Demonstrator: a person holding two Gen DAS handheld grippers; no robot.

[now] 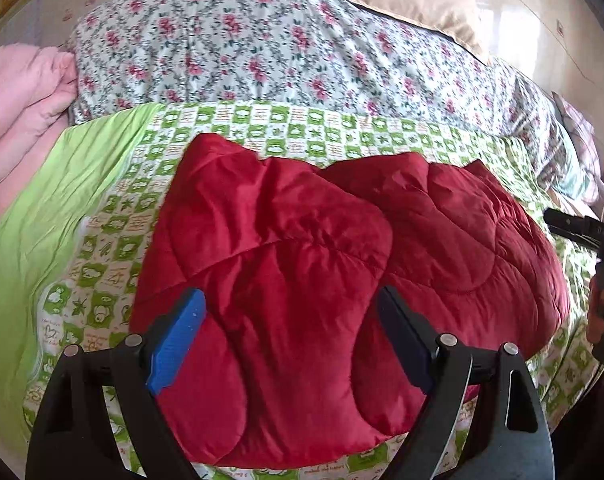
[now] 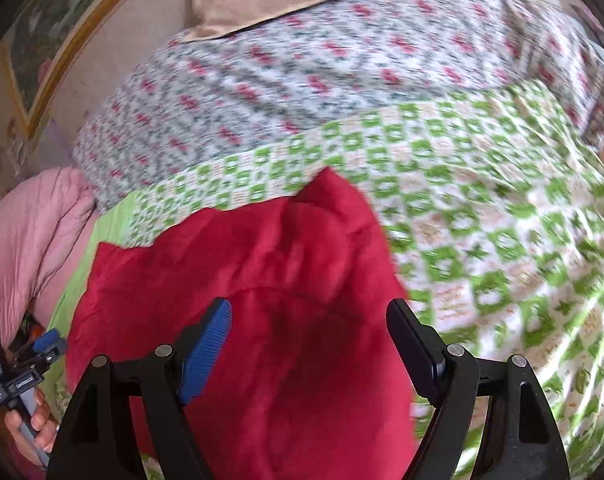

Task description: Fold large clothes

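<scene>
red quilted garment (image 1: 342, 248) laid bunched on the green checked sheet (image 1: 262, 124).
the left gripper (image 1: 290, 340) and right gripper (image 2: 308, 344) are held over its near part, jaws spread wide and empty. a floral quilt (image 1: 262, 40) is seen beyond, pink bedding (image 1: 18, 96) far left.

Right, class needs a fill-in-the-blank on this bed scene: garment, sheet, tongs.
The quilted garment on the bed is ___ in colour.
It lies on a sheet printed with white and ___ squares.
Both the left tongs and right tongs are ___, gripping nothing.
Left of the floral quilt sits a ___ blanket.

Missing words: red; green; open; pink
</scene>
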